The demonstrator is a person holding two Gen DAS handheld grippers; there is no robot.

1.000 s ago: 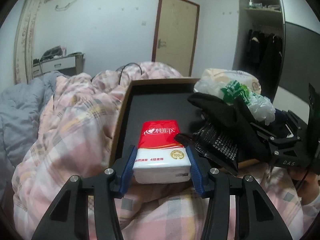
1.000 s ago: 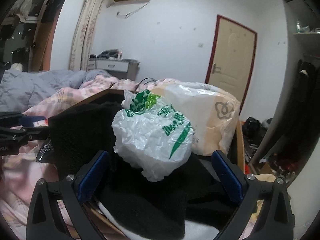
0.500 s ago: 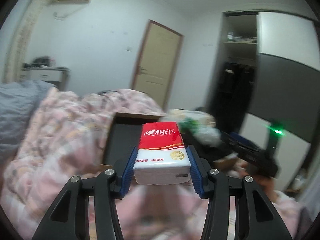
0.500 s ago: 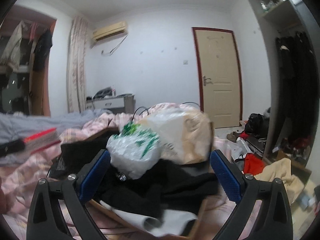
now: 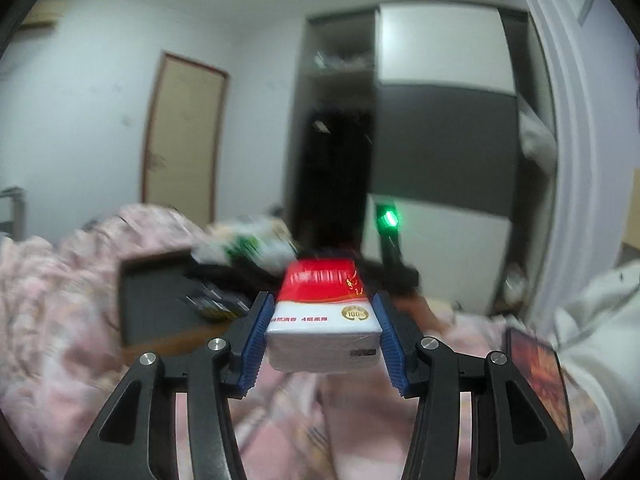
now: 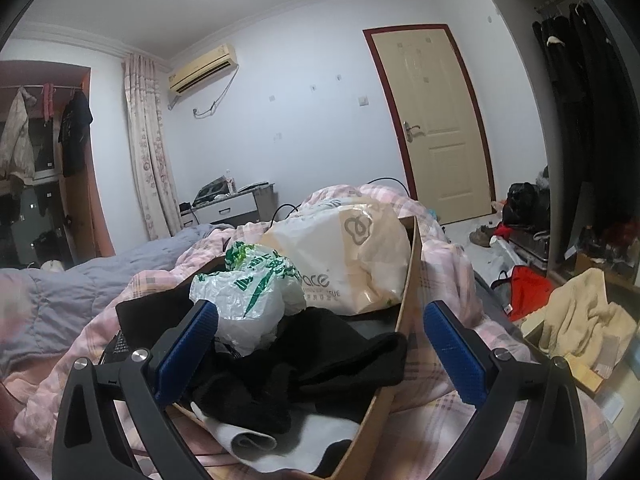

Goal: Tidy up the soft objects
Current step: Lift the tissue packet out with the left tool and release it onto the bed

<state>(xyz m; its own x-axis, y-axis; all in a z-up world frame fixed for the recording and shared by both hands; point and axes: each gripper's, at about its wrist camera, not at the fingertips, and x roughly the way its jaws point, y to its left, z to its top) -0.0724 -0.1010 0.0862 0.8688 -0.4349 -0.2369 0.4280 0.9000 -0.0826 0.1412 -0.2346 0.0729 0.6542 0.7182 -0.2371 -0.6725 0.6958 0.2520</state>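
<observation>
My left gripper [image 5: 322, 334] is shut on a red and white tissue pack [image 5: 323, 318], held in the air above the pink plaid quilt [image 5: 60, 332]. Behind it lies the shallow cardboard box [image 5: 148, 304], blurred. In the right wrist view my right gripper [image 6: 320, 344] stands open just above the box's [image 6: 410, 280] near end, over black clothing [image 6: 320, 368]. A crumpled white and green plastic bag [image 6: 248, 300] and a larger beige and white bag [image 6: 352, 260] lie in the box further back. Nothing sits between the right fingers' pads.
The bed carries a pink plaid quilt [image 6: 448, 264] and a grey blanket [image 6: 60, 296]. A dark wardrobe [image 5: 440, 140] and a door [image 6: 436, 128] stand beyond. Clothes and bags litter the floor [image 6: 520, 292] at right. A person's white sleeve [image 5: 600, 320] shows at right.
My left gripper has lifted and swung right with the tissue pack, away from the box. The right gripper rolled and drew back a little; the bags now sit further from its fingers.
</observation>
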